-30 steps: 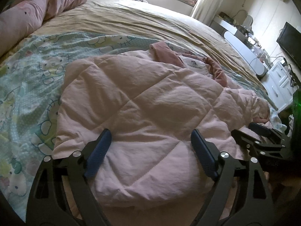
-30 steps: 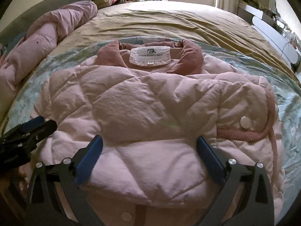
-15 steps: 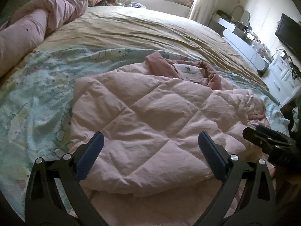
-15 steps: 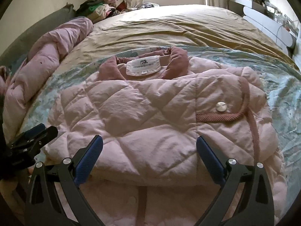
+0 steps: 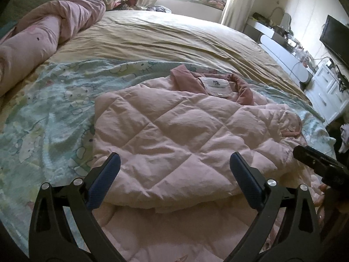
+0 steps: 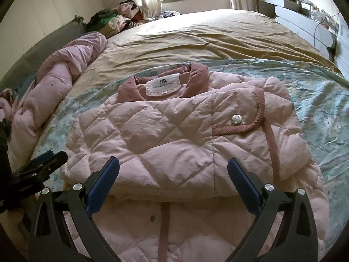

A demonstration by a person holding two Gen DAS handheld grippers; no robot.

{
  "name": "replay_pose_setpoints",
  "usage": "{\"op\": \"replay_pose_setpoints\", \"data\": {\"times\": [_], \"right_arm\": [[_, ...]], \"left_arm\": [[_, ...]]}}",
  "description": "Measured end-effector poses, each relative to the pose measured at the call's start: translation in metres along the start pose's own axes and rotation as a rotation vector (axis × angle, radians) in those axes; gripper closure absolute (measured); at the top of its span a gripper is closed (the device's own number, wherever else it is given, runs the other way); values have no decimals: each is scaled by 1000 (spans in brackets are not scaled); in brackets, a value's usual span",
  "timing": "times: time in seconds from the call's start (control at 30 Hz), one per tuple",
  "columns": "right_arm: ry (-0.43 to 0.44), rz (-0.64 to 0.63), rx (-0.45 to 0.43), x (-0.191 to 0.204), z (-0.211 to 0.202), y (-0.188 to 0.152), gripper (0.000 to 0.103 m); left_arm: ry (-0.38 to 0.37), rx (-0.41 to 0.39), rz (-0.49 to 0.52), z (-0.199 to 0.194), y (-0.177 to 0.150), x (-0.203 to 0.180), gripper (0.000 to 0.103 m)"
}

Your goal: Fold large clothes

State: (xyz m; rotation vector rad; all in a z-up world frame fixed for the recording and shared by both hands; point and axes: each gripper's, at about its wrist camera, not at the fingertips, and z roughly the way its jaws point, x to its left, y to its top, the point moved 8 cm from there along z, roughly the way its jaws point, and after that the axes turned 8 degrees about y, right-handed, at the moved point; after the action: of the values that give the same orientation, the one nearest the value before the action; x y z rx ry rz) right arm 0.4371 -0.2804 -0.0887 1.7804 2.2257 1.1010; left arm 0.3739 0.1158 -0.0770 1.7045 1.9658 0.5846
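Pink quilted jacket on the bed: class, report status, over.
Left tool open, empty. Right tool open, empty. Jacket folded up on itself, collar showing, flat on cartoon sheet. Nothing obstructing.

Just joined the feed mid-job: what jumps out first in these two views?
A quilted pink jacket fills the middle of the bed, its lower part folded up over its body and the white label showing at the collar. Both tools hover open over its near edge, left tool and right tool, gripping nothing. A rolled pink duvet lies along the far left.
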Motion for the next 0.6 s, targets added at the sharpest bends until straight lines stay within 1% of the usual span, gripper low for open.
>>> {"op": "replay_pose_setpoints", "data": {"times": [0.37,0.6], "right_arm": [[13,-17,-65,12,-37,4,4],[24,-30,-118,17,-62,8,4]], "left_arm": [[3,-53,34,-33,-2,-8,9],[15,-88,28,-56,-5,1,9]]}}
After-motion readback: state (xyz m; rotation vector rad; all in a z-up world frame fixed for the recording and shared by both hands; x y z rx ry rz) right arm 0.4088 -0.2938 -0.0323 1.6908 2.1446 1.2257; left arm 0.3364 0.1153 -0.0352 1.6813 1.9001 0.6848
